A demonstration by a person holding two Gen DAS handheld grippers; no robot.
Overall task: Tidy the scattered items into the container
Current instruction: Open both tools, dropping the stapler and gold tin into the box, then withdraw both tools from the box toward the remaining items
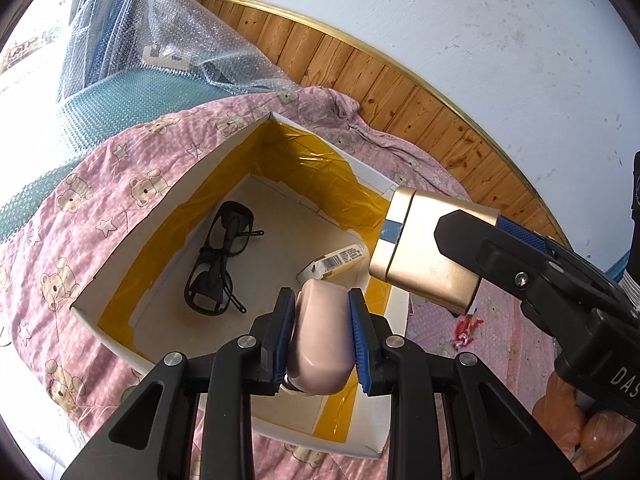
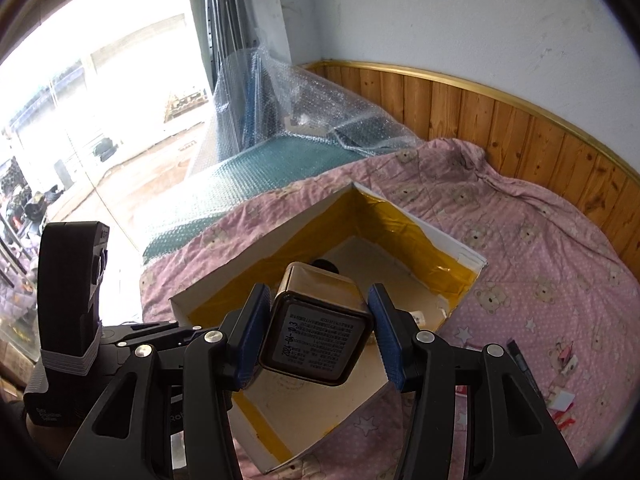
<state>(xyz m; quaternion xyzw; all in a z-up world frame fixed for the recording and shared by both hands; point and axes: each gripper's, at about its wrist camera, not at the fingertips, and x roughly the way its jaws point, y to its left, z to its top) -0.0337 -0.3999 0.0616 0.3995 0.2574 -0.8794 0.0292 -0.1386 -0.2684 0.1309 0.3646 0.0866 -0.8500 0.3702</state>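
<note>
Gripping a pink soap-like bar, left gripper clamped tight, both blue pads pressed flat against the bar's sides. Held above the near edge of the white box, over its open inside. Box sat on the bed, on a pink quilt printed with bears and stars, inner walls lined with yellow tape.

Over on the other side, right gripper shut on a gold tin, squeezed across its width, printed label on the base turned toward the wrist camera. Seen from the left wrist, same gold tin hung over the right-hand rim of the box, right gripper reaching in from the right edge of the picture. Fingers of a hand wrapped around its handle, low right.

Already inside the box: dark glasses lying on the pale floor toward the left wall, arms folded out; a small white packet with a barcode close to the right wall, just past the pink bar.

Out on the quilt, right of the box: a red-and-white wrapper, a dark pen-like stick, and scraps of red and white paper toward the bed's right edge. Bubble wrap heaped at the far end of the bed, against the wood-panelled wall.
</note>
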